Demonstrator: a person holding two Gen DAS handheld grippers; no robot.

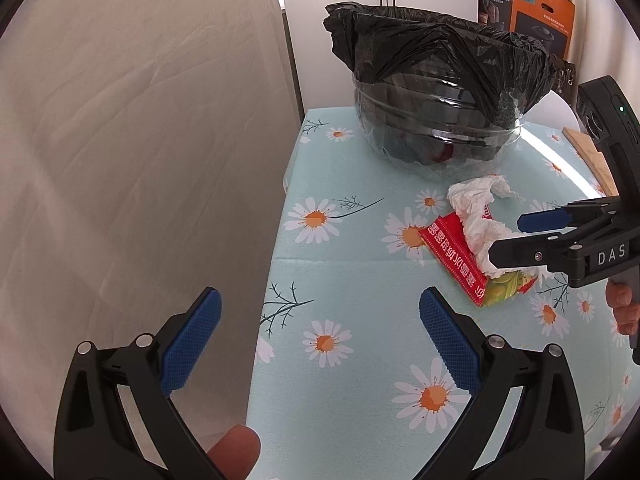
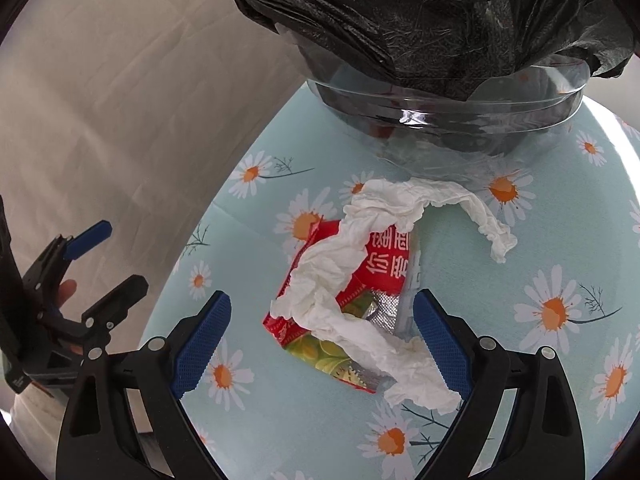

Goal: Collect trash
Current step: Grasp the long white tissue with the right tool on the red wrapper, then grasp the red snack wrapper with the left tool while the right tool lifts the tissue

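Note:
A crumpled white tissue (image 2: 352, 280) lies on a red snack wrapper (image 2: 380, 276) on the daisy-print table (image 2: 520, 360). Both also show in the left wrist view, tissue (image 1: 480, 220) and wrapper (image 1: 452, 260). A clear bin lined with a black bag (image 1: 436, 92) stands behind them, also in the right wrist view (image 2: 440, 40). My right gripper (image 2: 322, 336) is open, its fingers on either side of the tissue and wrapper just above the table; it shows in the left wrist view (image 1: 508, 240). My left gripper (image 1: 320, 336) is open and empty over the table's left edge.
A beige curtain (image 1: 140, 160) hangs left of the table. A wooden board (image 1: 588, 160) lies at the table's far right. Boxes (image 1: 536, 12) are stacked behind the bin.

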